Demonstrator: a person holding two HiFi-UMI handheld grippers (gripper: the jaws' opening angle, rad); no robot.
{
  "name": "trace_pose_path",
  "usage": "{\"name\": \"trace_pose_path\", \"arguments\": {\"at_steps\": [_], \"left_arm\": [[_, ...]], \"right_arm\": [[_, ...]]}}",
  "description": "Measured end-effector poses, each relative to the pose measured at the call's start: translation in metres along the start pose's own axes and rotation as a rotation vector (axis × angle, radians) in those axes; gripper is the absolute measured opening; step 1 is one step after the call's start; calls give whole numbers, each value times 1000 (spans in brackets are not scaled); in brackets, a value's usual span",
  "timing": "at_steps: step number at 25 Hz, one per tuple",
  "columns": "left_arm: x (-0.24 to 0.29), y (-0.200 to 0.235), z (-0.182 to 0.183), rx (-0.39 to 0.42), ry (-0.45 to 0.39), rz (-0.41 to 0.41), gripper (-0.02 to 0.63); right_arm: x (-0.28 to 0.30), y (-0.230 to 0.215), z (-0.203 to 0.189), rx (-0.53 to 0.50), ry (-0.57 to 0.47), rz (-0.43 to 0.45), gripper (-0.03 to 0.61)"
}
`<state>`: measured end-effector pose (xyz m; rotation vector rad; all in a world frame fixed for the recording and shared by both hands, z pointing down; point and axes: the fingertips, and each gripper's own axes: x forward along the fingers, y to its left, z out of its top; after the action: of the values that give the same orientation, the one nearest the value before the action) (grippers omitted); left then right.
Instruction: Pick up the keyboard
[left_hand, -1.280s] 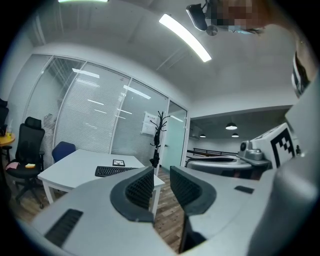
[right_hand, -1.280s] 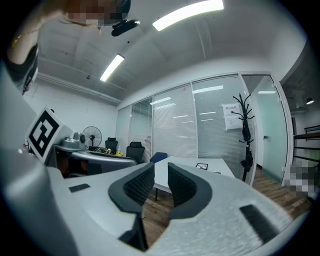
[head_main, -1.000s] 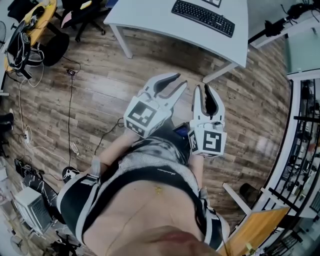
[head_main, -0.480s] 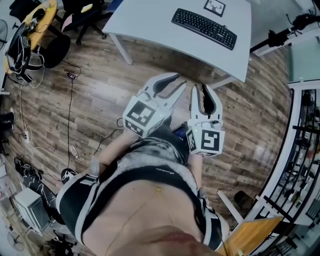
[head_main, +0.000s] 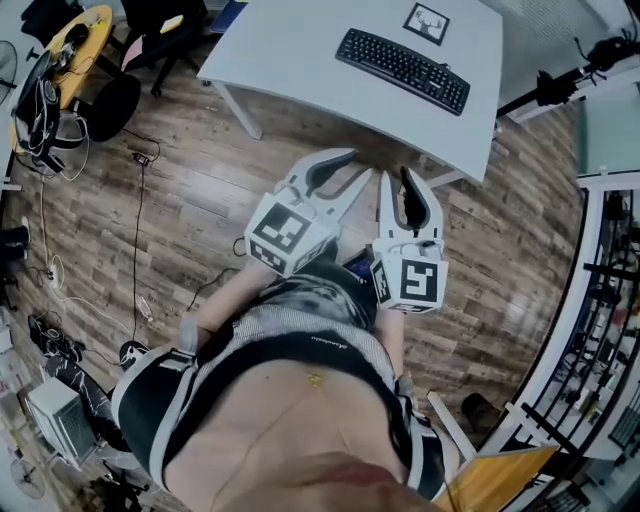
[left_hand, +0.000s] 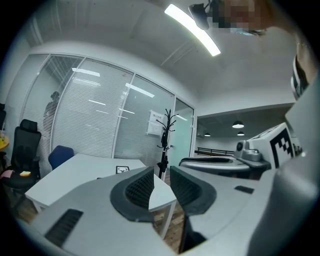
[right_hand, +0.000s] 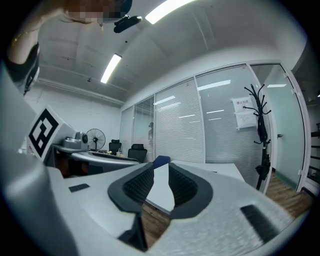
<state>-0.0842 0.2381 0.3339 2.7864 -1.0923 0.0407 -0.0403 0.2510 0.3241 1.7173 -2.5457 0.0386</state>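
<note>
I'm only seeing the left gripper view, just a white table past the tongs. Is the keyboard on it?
Observer: Yes. The head view shows a black keyboard lying on the white table, next to a small framed picture.
Operator: Are the right tongs carrying anything?
Observer: No. The right gripper view shows the right tongs closed and empty.
Operator: Am I over the table yet?
Observer: No. In the head view the left tongs and right tongs are short of its near edge, above wooden floor.

The left gripper (head_main: 360, 163) and right gripper (head_main: 396, 175) are closing in on the table (head_main: 290, 50). The keyboard (head_main: 403, 70) is sliding nearer in the head view, and a card (head_main: 426, 22) is coming fully into sight.
</note>
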Motion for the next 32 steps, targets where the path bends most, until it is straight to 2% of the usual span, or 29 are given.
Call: {"name": "trace_pose_path", "arguments": {"at_steps": [15, 32], "left_arm": [[71, -9, 9, -16, 14, -31, 94], [121, -9, 15, -36, 5, -47, 95]], "right_arm": [[24, -64, 1, -1, -8, -3, 94], [39, -109, -2, -2, 9, -19, 94]]}}
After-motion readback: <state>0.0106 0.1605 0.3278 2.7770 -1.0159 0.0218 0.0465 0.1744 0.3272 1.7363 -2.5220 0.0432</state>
